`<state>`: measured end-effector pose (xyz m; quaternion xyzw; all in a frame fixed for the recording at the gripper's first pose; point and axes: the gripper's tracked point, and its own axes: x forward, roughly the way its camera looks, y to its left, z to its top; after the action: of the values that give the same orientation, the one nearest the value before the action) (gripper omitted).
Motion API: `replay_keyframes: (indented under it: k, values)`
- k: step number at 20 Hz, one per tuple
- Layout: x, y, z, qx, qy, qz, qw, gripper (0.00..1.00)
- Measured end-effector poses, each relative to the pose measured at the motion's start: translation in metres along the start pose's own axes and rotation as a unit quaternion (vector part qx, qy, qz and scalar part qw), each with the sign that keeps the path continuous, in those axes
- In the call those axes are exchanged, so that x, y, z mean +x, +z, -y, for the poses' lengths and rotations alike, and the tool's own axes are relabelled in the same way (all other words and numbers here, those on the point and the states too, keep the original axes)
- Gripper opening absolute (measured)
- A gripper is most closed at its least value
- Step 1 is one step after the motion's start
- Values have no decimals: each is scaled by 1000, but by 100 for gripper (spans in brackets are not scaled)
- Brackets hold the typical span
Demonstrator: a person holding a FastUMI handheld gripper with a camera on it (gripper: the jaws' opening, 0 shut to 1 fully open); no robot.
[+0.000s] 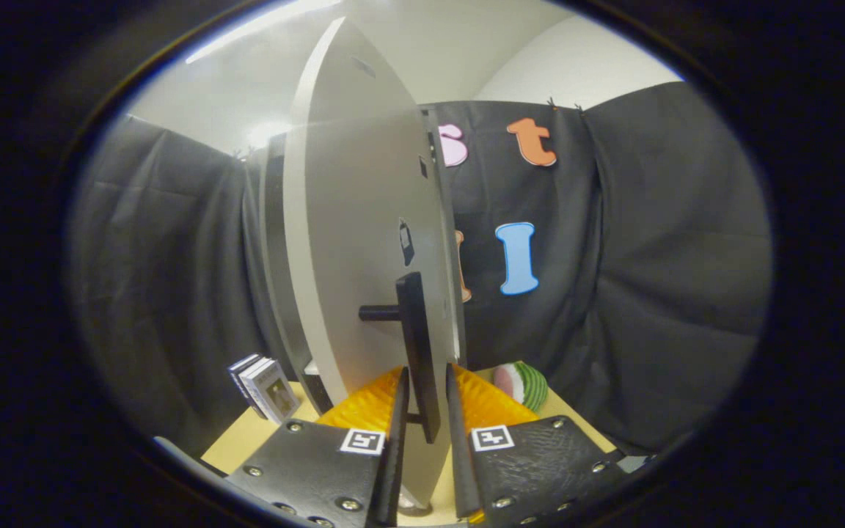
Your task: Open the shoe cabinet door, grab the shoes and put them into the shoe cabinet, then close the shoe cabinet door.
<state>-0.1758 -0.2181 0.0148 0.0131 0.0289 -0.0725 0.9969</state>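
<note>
The claw (426,400) points level at the pale grey cabinet door (364,242), its 2 fingers narrowly flanking the door's black bar handle (416,352).

Overhead glare, heavy fisheye edge warp

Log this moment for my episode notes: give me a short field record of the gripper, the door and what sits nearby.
gripper: fingers close around the handle, contact not clear
handle: dark bar handle standing between the fingers, mounted on the door
door: pale cabinet door, seen nearly edge-on
beside cabinet: small boxes on the tan surface
beyond fingers: round green and white striped object
shoes: cannot tell
</note>
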Motion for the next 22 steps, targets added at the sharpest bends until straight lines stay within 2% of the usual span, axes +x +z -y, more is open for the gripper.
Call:
replay_keyframes:
  k: [2,14,18,22]
  values:
    - [-1,6,19,2,-19,3,1000,10]
    - [-36,24,102,12,-75,28,997,9]
    - [-46,29,93,7,-51,40,998,10]
    - [-56,30,62,2,-8,49,999,9]
